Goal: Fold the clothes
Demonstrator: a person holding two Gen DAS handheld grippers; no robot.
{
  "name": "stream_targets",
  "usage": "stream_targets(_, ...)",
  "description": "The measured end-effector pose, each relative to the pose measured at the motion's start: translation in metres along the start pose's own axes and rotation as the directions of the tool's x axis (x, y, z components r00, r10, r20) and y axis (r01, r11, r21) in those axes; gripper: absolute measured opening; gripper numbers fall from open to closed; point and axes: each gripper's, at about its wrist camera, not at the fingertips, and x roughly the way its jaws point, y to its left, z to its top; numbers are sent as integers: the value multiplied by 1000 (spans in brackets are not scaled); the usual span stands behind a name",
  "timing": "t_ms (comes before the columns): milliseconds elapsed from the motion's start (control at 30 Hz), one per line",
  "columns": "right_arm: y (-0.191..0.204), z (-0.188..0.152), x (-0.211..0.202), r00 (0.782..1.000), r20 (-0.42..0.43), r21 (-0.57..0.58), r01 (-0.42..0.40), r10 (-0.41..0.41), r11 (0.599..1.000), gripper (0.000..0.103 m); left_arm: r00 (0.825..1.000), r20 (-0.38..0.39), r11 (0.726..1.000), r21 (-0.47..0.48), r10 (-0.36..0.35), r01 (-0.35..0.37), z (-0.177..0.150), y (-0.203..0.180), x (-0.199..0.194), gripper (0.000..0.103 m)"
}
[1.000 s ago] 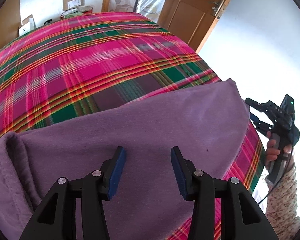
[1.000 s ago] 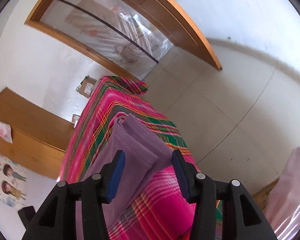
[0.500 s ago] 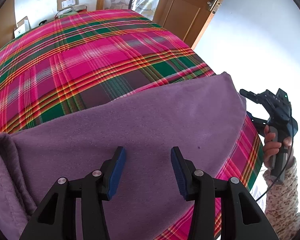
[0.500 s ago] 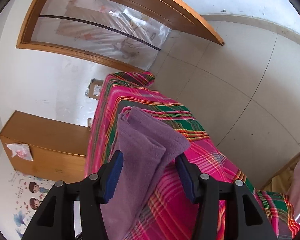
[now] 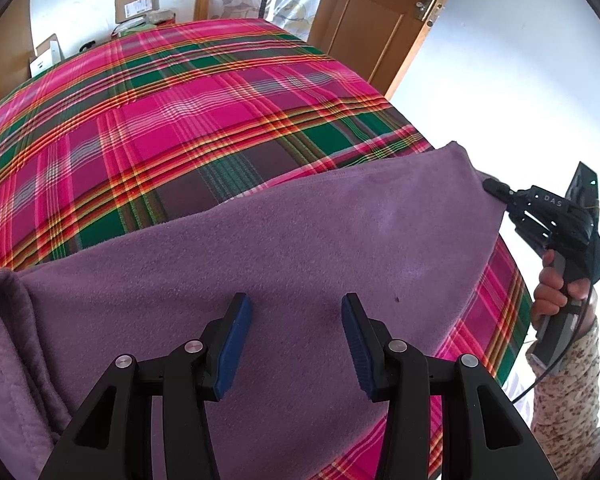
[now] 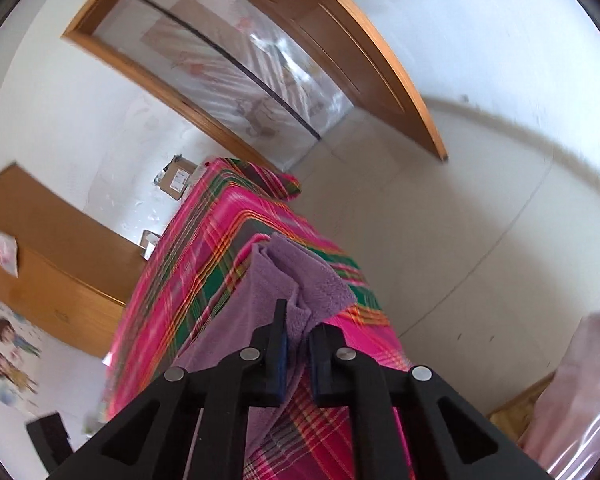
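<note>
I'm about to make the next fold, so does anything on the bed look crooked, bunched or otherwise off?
Nothing is damaged or spilled. The purple fleece garment lies askew across the plaid bedcover, bunched into folds at its left end. The right gripper has just closed on its corner at the bed's edge; the left gripper is open over it.
</note>
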Motion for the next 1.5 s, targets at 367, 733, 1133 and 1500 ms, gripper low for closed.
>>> stream_targets(367,14,-3,9,990,12,-74,139,-139,988,8,1000,2,1000,-1,-4,4,0,1,0,49)
stream_targets(733,71,-15,-30,980,147,-246,167,-133,955,8,1000,8,1000,13,-23,23,-3,1,-3,53)
stream_targets(1133,140,-44,-40,982,177,-402,126,-58,907,8,995,-11,994,-52,-102,101,-11,15,-13,53)
stream_targets(1500,194,-90,-36,981,192,-544,130,-28,829,8,982,38,979,-90,-183,186,-15,27,-37,53)
